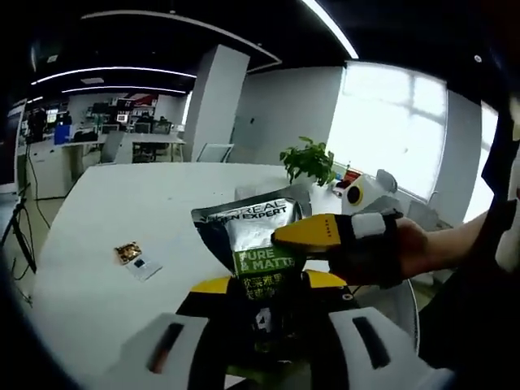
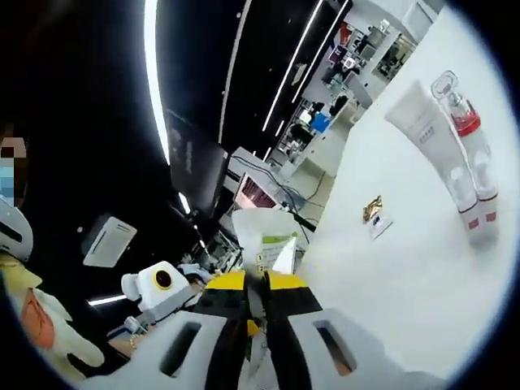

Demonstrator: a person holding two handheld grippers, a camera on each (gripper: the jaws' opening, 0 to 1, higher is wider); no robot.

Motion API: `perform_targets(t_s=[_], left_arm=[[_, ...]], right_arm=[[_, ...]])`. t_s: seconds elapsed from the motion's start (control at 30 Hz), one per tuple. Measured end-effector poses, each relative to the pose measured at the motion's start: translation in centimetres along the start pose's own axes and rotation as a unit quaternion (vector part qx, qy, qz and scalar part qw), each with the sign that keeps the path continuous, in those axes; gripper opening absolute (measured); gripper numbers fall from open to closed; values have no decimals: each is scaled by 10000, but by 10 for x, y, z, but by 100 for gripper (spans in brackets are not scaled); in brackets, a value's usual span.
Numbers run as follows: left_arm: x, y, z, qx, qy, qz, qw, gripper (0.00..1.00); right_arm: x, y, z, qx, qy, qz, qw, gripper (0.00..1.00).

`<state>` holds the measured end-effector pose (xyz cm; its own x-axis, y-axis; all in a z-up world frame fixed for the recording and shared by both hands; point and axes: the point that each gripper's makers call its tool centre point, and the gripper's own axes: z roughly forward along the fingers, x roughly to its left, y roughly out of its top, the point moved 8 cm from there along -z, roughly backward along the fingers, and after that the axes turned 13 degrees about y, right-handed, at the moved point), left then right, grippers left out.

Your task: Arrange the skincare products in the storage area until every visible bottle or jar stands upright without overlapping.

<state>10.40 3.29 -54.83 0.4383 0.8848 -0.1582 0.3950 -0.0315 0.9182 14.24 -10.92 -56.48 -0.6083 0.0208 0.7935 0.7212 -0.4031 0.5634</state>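
1. Skincare sachet (image 1: 258, 236): dark and silver pouch with a green band, printed "MEN EXPERT" and "PURE & MATTE". It is held up in the air above the white tabletop (image 1: 106, 211), between both tools.
2. Left tool (image 1: 268, 286): yellow-tipped jaws rise from the near edge of the left gripper view and are closed on the sachet's lower edge.
3. Right tool (image 1: 305, 234): enters the left gripper view from the right, in a person's gloved hand (image 1: 382, 248); its yellow tip lies against the sachet's right side.
4. Right gripper view: right tool (image 2: 264, 284) with jaws drawn narrow, the sachet (image 2: 266, 236) pinched between them and standing just beyond the tips.
5. Same view: a white tube (image 2: 426, 134) and a clear bottle with a red band (image 2: 467, 138) are side by side on the tabletop (image 2: 406, 276), well apart from the tools.
6. A small card (image 1: 128, 253) lies on the tabletop left of the sachet; a potted plant (image 1: 309, 161) stands far behind.
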Motion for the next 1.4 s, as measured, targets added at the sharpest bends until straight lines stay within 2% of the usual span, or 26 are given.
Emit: perform_targets(t_s=[0.1,0.17,0.2,0.33,0.37,0.43,0.53,0.6,0.67,0.7,0.73,0.77,0.83,0.87,0.9,0.97,1.0,1.03,1.07,1.1,1.13,1.23,1.27,1.3,1.33,1.4], left_arm=[[0,2,0,14,-77,-1,10000,39],[2,6,-2,24,-208,-96,9997,37],[3,8,-3,76,-339,-215,9992,37],[17,16,-8,-3,-504,-858,9950,43],[27,18,-8,9,-610,-1034,9928,44],[32,20,-6,72,-853,-1201,9891,44],[28,22,-3,283,-1542,-1594,9747,48],[21,26,-2,266,-2076,-1871,9598,45],[13,29,-2,249,-2561,-2250,9398,41],[9,29,-1,275,-2661,-2380,9337,39],[6,28,-1,373,-2885,-2580,9213,36],[4,27,-2,455,-2969,-2666,9158,28],[1,25,0,551,-3154,-3042,8972,17],[1,24,2,517,-3132,-3195,8928,15],[1,22,2,554,-3114,-3218,8924,13],[1,22,2,470,-3018,-3168,8980,4],[0,24,0,348,-3023,-3088,9011,0],[-2,25,1,344,-2982,-3078,9029,0],[-3,26,1,400,-2948,-3046,9048,0],[-3,27,2,357,-2913,-3012,9073,0],[-4,28,2,323,-2893,-3026,9076,0],[-4,32,2,200,-2871,-3262,9004,0],[-3,36,3,-26,-2802,-3463,8953,0],[-2,38,2,-107,-2828,-3606,8888,0],[-1,41,2,-204,-2888,-3849,8764,0],[2,45,2,-382,-2888,-4043,8670,0]], right_arm=[[0,2,-5,-90,69,110,9999,5],[2,4,-8,-111,131,147,9997,4],[4,6,-10,-147,208,188,9995,4],[12,16,-16,-244,552,234,9979,3],[15,27,-21,-252,783,284,9962,3],[22,32,-21,-311,1041,352,9935,3],[30,35,-21,-243,1339,390,9899,3],[36,36,-19,-245,1535,473,9867,3],[41,35,-17,-271,1742,577,9826,4],[43,35,-16,-279,1777,589,9819,3],[44,36,-15,-288,1806,591,9814,4],[44,36,-15,-299,1804,562,9815,4],[42,37,-15,-275,1735,534,9830,4],[38,39,-15,-335,1665,583,9838,4],[37,40,-15,-361,1644,603,9839,4],[32,44,-18,-493,1409,580,9871,4],[27,45,-20,-497,1214,403,9905,4],[26,44,-20,-399,1181,286,9918,4],[27,44,-20,-435,1155,89,9923,5],[27,44,-20,-532,1144,-266,9917,5],[27,43,-20,-595,1040,-432,9919,7],[26,36,-20,-617,965,-399,9926,18],[25,34,-20,-604,960,-358,9929,20],[26,30,-19,-556,959,-317,9933,22],[26,26,-18,-516,955,-281,9937,23],[28,19,-17,-480,1027,-186,9934,24]])
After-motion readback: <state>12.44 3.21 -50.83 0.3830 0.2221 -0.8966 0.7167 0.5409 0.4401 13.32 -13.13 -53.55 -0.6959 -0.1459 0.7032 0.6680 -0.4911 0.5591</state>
